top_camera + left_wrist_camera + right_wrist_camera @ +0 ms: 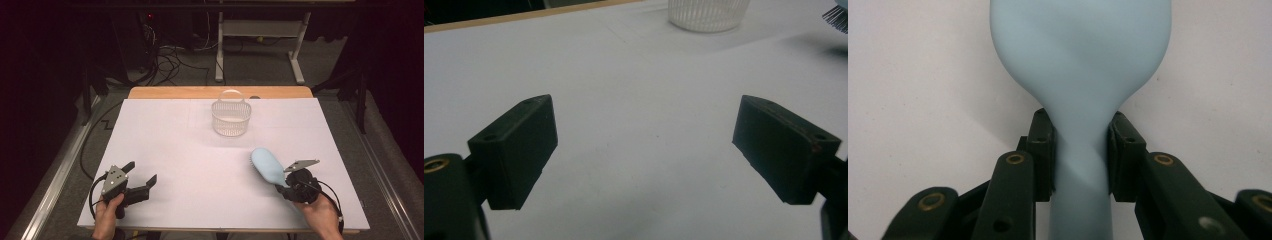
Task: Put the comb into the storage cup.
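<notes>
The left gripper (141, 172), held in the left hand (107, 210) low at the near left, has its jaws spread wide. The right gripper (283, 186), in the right hand (320, 212) at the near right, has its jaws clamped and points toward the far left.

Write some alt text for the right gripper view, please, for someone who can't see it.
A pale blue hairbrush is clamped at the narrow neck of its handle between the two black jaws of the right gripper, its smooth back facing the camera. Behind it lies a plain white table surface.
</notes>
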`<state>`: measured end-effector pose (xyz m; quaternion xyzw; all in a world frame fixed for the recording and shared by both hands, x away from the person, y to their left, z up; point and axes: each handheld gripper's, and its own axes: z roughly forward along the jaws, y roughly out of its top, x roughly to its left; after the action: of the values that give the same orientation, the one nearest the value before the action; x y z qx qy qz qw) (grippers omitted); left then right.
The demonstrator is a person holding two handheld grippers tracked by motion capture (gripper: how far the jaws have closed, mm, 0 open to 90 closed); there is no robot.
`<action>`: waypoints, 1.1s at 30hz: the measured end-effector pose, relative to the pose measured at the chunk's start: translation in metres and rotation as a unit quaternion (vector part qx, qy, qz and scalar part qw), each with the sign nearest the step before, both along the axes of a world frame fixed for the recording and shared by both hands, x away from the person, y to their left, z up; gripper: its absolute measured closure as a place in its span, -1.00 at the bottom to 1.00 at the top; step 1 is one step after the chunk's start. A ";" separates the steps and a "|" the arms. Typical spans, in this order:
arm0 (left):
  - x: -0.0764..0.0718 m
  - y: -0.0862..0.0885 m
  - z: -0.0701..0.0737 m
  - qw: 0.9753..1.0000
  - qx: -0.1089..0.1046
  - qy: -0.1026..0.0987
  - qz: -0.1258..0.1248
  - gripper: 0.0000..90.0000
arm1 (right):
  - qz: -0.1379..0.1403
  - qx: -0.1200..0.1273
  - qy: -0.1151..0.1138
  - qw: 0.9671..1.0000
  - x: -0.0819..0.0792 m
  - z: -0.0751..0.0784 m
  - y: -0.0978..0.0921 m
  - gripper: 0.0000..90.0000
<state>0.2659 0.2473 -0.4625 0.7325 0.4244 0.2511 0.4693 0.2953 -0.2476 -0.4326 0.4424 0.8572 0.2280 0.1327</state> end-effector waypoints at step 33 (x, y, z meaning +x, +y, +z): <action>-0.003 -0.007 0.008 1.000 0.007 -0.015 -0.011 -0.84 | 0.023 0.053 -0.039 0.998 -0.007 0.014 0.007 0.56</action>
<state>0.2626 0.2407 -0.4544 0.7364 0.4078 0.2600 0.4731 0.2878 -0.2410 -0.4186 0.4196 0.8481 0.2933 0.1368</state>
